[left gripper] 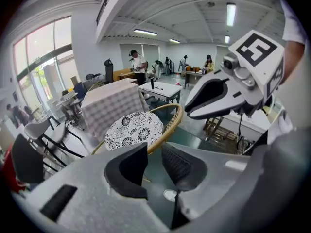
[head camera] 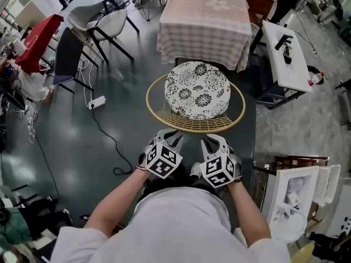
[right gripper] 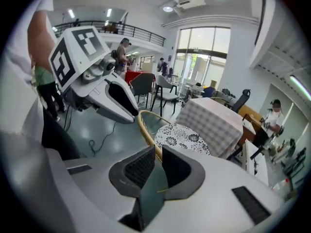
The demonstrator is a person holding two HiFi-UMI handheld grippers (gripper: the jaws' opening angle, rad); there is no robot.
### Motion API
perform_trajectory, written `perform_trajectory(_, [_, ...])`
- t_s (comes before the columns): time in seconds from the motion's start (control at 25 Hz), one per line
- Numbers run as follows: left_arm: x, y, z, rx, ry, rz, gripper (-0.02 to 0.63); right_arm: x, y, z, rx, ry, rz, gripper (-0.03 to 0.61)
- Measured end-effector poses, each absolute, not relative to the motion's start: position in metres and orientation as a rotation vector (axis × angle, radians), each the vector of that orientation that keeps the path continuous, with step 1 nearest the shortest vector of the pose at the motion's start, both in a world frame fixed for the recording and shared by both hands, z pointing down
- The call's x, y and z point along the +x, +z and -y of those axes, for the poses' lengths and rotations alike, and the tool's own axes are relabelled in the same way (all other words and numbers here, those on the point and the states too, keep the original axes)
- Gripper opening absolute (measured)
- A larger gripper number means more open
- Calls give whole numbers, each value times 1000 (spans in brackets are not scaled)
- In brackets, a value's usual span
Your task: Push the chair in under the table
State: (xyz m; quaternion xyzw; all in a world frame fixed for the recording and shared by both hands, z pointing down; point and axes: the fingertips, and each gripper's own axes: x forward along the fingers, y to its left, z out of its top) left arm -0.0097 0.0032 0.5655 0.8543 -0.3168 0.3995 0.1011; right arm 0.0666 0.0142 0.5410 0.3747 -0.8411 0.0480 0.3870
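Note:
The chair is a round rattan hoop with a black-and-white flowered cushion. It stands in front of me, facing the table with the checked cloth; its front edge reaches the cloth's hem. My left gripper hangs just behind the rear rim, left of centre, open; in the left gripper view the rim shows beyond the gap, untouched. My right gripper is beside it, shut with nothing held; in the right gripper view the rim runs up to the tips.
A white desk stands right of the table. Black-and-white chairs and a red-covered table are at the upper left. A power strip with its cable lies on the floor left of the chair. A white cart is at my right.

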Motion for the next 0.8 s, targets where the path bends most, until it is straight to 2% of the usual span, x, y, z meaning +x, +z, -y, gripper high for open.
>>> perform_trajectory(0.16, [-14, 579, 2, 2640, 1397, 831, 112, 64, 555, -12, 833, -18, 2072, 28])
perform_trajectory(0.28, [-17, 591, 8, 2712, 1567, 733, 140, 63, 569, -11, 737, -79, 2020, 104])
perform_trajectory(0.8, [-16, 634, 28, 2791, 2086, 386, 141, 70, 616, 10, 491, -311, 1803, 106])
